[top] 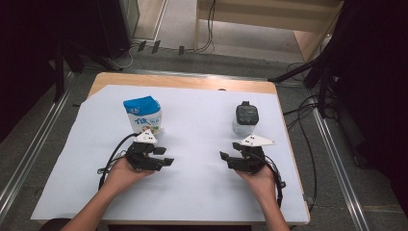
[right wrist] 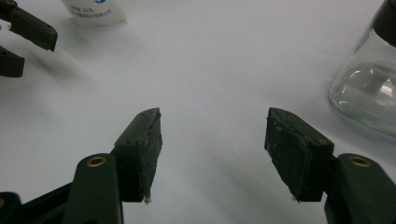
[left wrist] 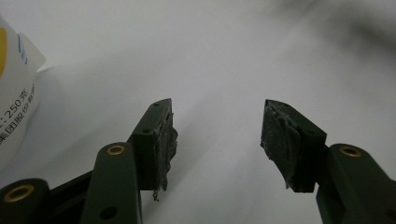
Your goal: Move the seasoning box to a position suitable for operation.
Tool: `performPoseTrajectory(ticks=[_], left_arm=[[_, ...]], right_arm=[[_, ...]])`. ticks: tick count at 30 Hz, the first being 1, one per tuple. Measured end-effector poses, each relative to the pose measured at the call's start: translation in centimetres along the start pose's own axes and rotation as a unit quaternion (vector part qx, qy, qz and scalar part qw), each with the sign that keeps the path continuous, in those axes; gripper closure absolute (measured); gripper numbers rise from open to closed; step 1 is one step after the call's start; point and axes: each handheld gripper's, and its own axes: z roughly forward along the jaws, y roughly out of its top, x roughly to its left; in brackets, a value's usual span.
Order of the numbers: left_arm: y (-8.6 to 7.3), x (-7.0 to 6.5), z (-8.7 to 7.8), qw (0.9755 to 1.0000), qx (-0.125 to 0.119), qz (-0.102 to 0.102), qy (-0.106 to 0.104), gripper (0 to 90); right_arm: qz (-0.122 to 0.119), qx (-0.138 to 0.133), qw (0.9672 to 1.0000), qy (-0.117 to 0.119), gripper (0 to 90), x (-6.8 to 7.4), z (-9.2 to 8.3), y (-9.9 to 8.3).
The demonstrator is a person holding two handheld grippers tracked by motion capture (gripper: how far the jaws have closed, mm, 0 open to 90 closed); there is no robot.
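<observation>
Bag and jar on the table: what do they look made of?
Bag: looks like glossy white-and-blue plastic film, printed, with a crimped top edge; could be coated paper. Jar: clear glass by its see-through body and bright reflections, with a black cap, probably plastic.

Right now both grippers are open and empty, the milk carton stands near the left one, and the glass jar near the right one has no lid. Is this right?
Not quite: the jar has a black lid, as the high view shows. The rest holds: left gripper and right gripper are open and empty, with the carton near the left.
</observation>
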Motion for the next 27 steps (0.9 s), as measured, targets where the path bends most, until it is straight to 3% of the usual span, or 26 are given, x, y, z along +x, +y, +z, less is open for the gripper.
performPoseTrajectory(ticks=[16,17,22,27], left_arm=[[-0.1,-0.2,-0.2,1.0000,0.000,0.004,-0.007,43.5],[-0.1,-0.1,-0.2,0.9999,0.003,0.003,-0.011,43.9],[-0.1,0.0,-0.2,0.9998,0.009,-0.004,-0.015,44.2],[-0.2,-0.1,-0.6,0.9999,0.006,-0.004,-0.010,43.7]], right_arm=[[0.009,-0.008,0.9999,-0.009,32.8,-0.4,-0.4,0.0],[0.005,-0.006,0.9998,-0.017,32.9,-0.4,-0.4,0.1],[0.005,-0.010,0.9999,-0.013,33.4,-0.6,-0.4,0.3],[0.017,-0.019,0.9994,-0.021,27.2,-1.1,-0.6,0.4]])
